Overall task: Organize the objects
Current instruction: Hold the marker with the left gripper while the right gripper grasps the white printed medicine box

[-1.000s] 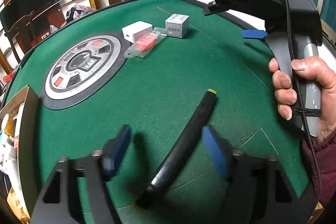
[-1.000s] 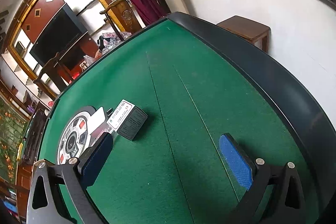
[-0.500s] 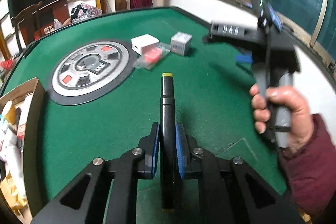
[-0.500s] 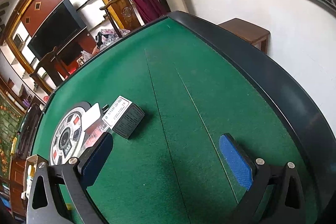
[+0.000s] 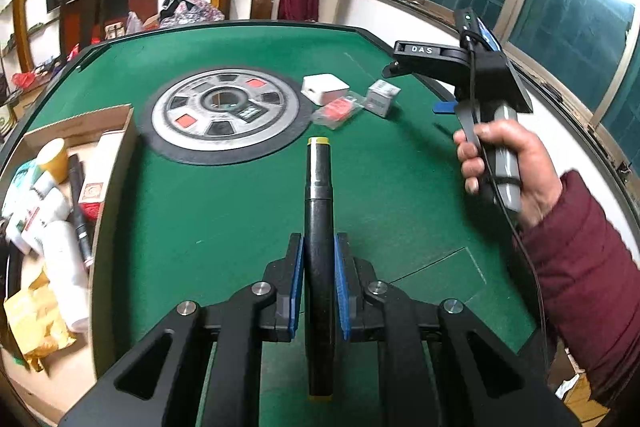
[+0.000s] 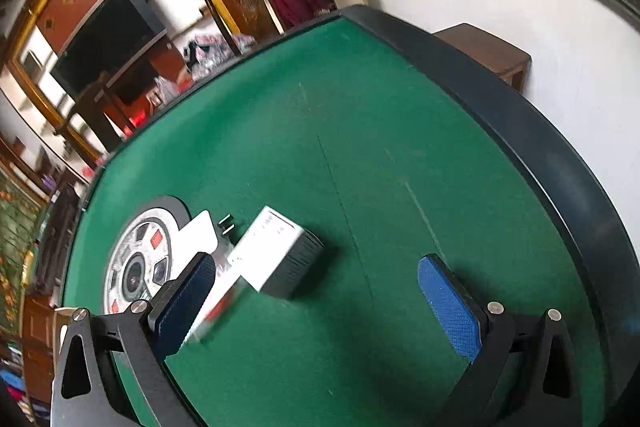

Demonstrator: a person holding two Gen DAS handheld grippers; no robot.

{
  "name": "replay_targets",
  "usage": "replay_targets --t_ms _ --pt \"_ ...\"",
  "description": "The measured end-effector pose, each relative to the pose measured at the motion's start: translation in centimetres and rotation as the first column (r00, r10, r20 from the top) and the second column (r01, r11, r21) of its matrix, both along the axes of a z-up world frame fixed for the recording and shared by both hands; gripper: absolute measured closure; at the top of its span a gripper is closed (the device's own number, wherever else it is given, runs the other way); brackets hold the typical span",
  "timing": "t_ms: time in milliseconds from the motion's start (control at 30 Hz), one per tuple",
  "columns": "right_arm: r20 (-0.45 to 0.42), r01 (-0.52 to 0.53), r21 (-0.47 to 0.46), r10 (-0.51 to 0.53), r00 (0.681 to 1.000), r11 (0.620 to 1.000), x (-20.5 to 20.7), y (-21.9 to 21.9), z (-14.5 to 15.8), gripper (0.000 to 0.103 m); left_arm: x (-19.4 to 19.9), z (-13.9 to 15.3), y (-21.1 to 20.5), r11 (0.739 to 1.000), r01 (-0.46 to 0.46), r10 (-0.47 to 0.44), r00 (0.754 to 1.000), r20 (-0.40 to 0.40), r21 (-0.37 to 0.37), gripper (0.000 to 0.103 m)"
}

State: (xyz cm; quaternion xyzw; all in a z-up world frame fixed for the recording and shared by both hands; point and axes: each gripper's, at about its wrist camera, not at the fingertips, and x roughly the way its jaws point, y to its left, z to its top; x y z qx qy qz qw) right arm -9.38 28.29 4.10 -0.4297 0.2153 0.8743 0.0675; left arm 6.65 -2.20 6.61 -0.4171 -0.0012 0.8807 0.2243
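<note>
While the left gripper clamps the black marker – yellow tip pointing straight ahead – right gripper fingers gape empty

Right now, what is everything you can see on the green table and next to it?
Marker: one, black with yellow ends, held in the left gripper.
White box: one, white, far side.
Packet: one, clear with red, beside it.
Small box: one, grey and white, right of packet.
Round panel: one, grey and black, table centre.
Cardboard box: one, brown, left edge, full of bottles.
Table: one, green.
Left gripper: shut on marker.
Right gripper: open, empty.
Hand: one, red sleeve.
</note>
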Motion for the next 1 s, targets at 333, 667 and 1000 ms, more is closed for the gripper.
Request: replay_targets --t_ms 333,667,1000 --pt "0.121 0.004 0.041 -0.008 0.993 0.999 -2.5 -1.5 -1.9 0.002 -0.3 -0.5 -1.8 0.999 -0.043 0.043 0.999 0.013 -0.02 0.089" --pt "0.132 -0.069 0.158 0.048 0.99 0.985 -3.6 -3.3 -1.5 0.048 0.5 -0.4 -1.6 0.993 -0.077 0.076 0.997 -0.006 -0.087 0.089" --pt "0.122 -0.136 0.154 0.118 0.986 0.979 -1.6 -3.2 -1.1 0.067 1.0 -0.1 -1.5 0.99 -0.088 0.087 0.996 -0.013 -0.112 0.089"
